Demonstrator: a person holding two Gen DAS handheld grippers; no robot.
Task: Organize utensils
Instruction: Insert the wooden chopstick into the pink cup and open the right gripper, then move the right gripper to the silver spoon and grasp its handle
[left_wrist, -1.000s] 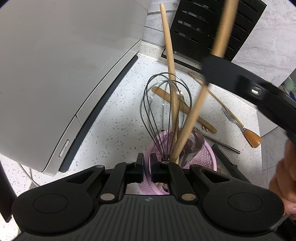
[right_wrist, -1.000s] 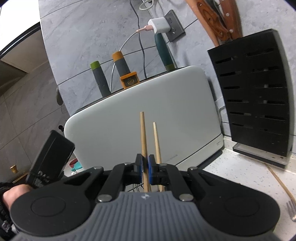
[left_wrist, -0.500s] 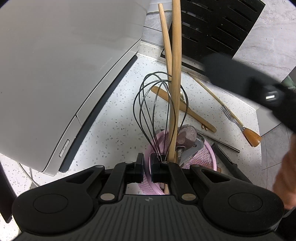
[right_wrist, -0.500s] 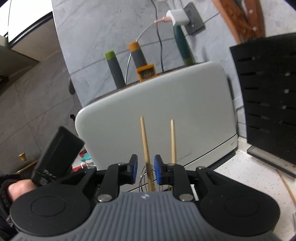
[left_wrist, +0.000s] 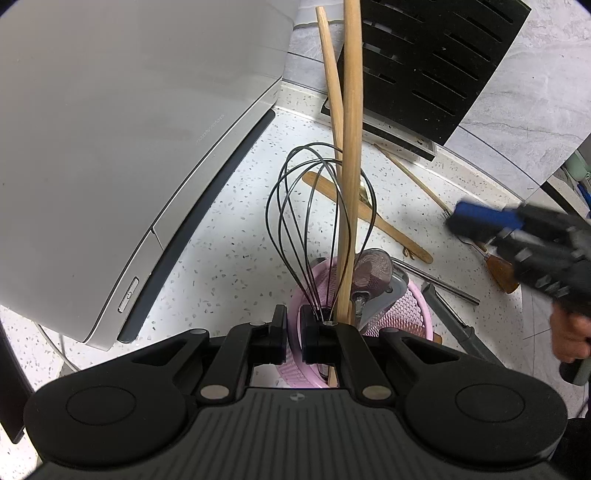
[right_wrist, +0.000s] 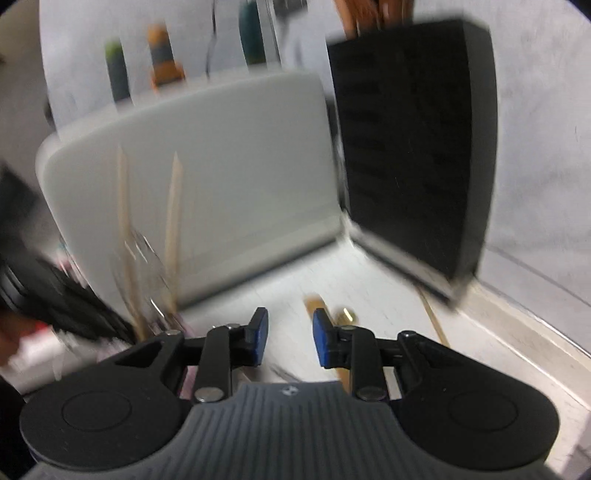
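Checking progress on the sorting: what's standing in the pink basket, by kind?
Wooden sticks: 2
Wire whisk: 1
Mesh strainer: 1
Grey utensil, kind unclear: 1
Total in the pink basket: 5

A large pale-grey rounded appliance (left_wrist: 122, 147) fills nine to eleven o'clock on the white speckled countertop (left_wrist: 229, 236); a black slotted knife block (left_wrist: 436, 62) stands at one o'clock.
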